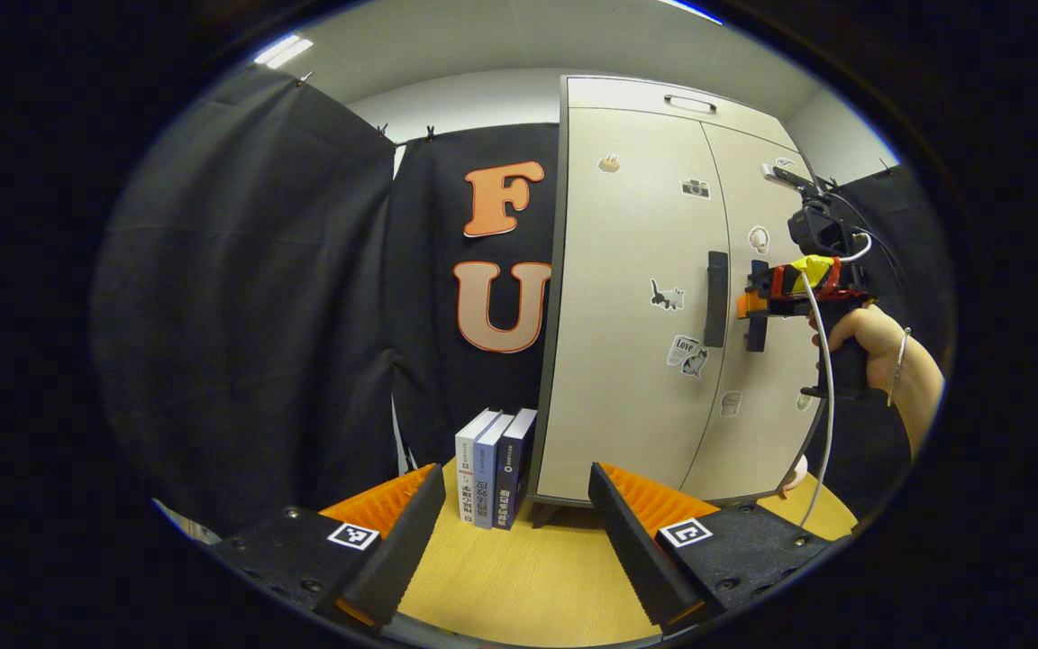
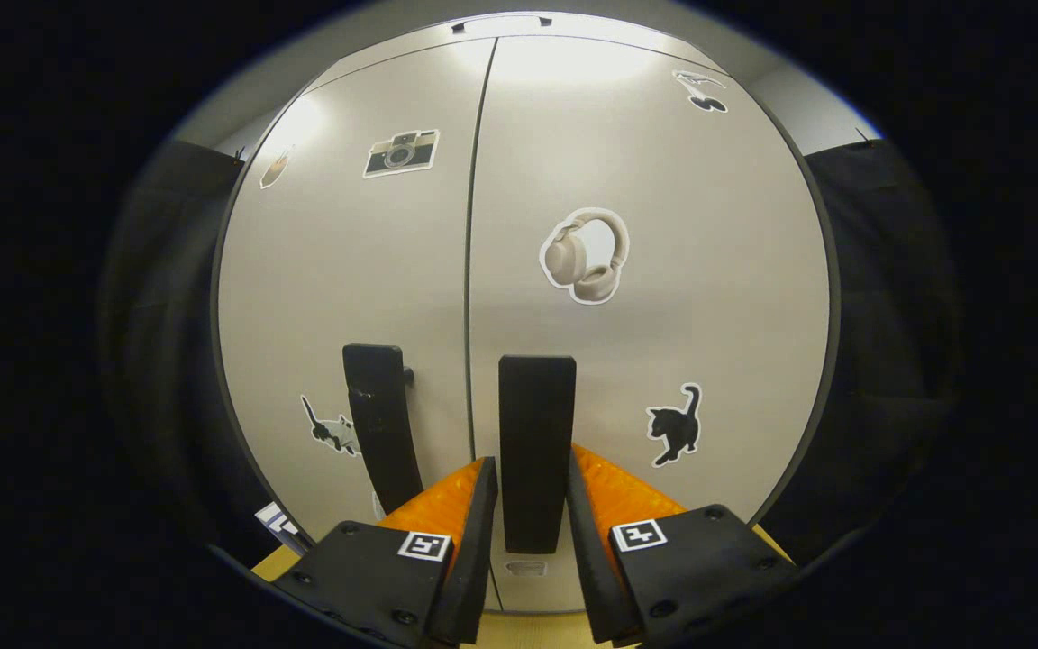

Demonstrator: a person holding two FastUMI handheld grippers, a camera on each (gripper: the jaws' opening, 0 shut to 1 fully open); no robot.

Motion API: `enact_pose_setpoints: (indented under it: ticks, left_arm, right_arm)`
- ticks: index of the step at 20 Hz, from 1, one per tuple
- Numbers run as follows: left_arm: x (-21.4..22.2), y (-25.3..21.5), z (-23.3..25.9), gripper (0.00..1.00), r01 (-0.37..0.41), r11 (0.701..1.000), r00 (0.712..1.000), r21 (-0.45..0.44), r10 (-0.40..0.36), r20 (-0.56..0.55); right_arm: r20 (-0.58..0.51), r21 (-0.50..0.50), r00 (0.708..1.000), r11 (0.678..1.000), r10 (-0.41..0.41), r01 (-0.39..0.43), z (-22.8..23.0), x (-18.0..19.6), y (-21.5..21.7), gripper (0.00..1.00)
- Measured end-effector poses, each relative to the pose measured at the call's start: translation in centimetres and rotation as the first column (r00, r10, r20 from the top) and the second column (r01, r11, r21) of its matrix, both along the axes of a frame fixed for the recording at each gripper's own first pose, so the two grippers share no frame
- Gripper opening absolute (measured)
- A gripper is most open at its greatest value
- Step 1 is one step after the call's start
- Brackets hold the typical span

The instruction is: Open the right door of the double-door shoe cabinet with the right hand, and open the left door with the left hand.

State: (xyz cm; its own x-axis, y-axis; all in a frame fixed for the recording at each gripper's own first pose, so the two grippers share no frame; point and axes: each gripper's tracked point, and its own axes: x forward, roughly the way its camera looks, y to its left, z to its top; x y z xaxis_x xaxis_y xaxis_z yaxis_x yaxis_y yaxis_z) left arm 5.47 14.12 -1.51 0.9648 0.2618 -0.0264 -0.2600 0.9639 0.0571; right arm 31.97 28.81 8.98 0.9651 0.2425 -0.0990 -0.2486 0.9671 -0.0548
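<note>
The beige double-door shoe cabinet (image 1: 627, 361) stands on the wooden table, both doors closed and dotted with stickers. In the right gripper view, my right gripper (image 2: 532, 461) is shut on the dark vertical right door handle (image 2: 535, 406), one finger against each side. The left door handle (image 2: 381, 424) hangs free just left of the seam. In the left gripper view, the right gripper (image 1: 751, 305) and the hand (image 1: 870, 335) holding it are at the handles, beside the left door handle (image 1: 716, 298). My left gripper (image 1: 519, 505) is open, well short of the cabinet, holding nothing.
Three books (image 1: 494, 469) stand upright on the wooden table (image 1: 528, 586) just left of the cabinet's base. Black cloth walls close in on the left and behind. A white cable (image 1: 827, 397) dangles from the right gripper.
</note>
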Motion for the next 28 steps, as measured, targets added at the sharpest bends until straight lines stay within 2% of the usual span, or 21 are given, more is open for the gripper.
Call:
enact_pose_setpoints:
  ticks: [2, 3, 6, 7, 11, 12, 15, 19, 20, 21, 22, 28]
  left_arm:
    - [-0.4, 0.3, 0.0, 0.98, -0.010, 1.000, 1.000, 0.001, 0.010, 0.000]
    - [-0.6, 0.5, 0.1, 0.98, -0.014, 1.000, 1.000, 0.001, 0.014, 0.002]
    - [-1.6, 0.9, 0.1, 0.98, -0.029, 1.000, 1.000, -0.005, 0.029, 0.003]
    - [-2.0, 0.9, 0.1, 0.98, -0.031, 0.999, 1.000, -0.008, 0.031, 0.002]
    - [-4.0, 0.9, 0.4, 0.98, -0.042, 0.999, 0.999, -0.003, 0.042, 0.012]
    - [-4.6, 0.8, 0.6, 0.98, -0.046, 0.999, 0.999, 0.001, 0.046, 0.015]
    - [-6.4, 0.8, 0.8, 0.98, -0.057, 0.998, 0.998, 0.010, 0.057, 0.021]
    - [-8.5, 0.1, 1.1, 0.98, -0.061, 0.998, 0.998, 0.029, 0.060, 0.023]
    - [-9.0, -0.2, 1.3, 0.98, -0.057, 0.998, 0.998, 0.032, 0.057, 0.028]
    - [-9.3, -0.5, 1.6, 0.98, -0.054, 0.998, 0.998, 0.034, 0.053, 0.034]
    - [-9.7, -0.7, 1.8, 0.98, -0.053, 0.998, 0.998, 0.035, 0.052, 0.040]
    - [-11.3, -1.8, 2.3, 0.98, -0.053, 0.997, 0.997, 0.050, 0.051, 0.053]
  right_arm:
    - [-0.016, 0.017, 1.000, 1.000, -0.016, 0.017, -0.4, 0.6, -0.6, 0.55]
    - [-0.024, 0.026, 1.000, 0.999, -0.017, 0.018, -0.3, 0.3, -0.6, 0.41]
    - [-0.042, 0.037, 0.999, 0.999, -0.028, 0.030, -0.3, 0.4, -0.8, 0.41]
    - [-0.053, 0.054, 0.998, 0.998, -0.032, 0.035, -0.5, 0.4, -0.7, 0.38]
    - [-0.077, 0.046, 0.997, 0.999, -0.008, 0.011, -0.7, 0.0, -0.8, 0.38]
    - [-0.078, 0.050, 0.997, 0.999, -0.005, 0.009, -0.6, -0.2, -0.9, 0.31]
    - [-0.091, 0.075, 0.996, 0.997, 0.017, -0.010, -0.6, -1.1, -1.0, 0.31]
    - [-0.077, 0.052, 0.997, 0.998, 0.028, -0.024, -0.5, -2.5, -1.7, 0.31]
    - [-0.088, 0.095, 0.996, 0.995, 0.025, -0.017, -0.4, -2.6, -1.7, 0.31]
    - [-0.099, 0.132, 0.994, 0.991, 0.035, -0.021, -0.4, -2.9, -1.7, 0.20]
    - [-0.108, 0.154, 0.993, 0.988, 0.042, -0.025, -0.4, -3.3, -1.7, 0.20]
    - [-0.098, 0.126, 0.993, 0.991, 0.062, -0.049, -0.3, -4.9, -3.1, 0.20]
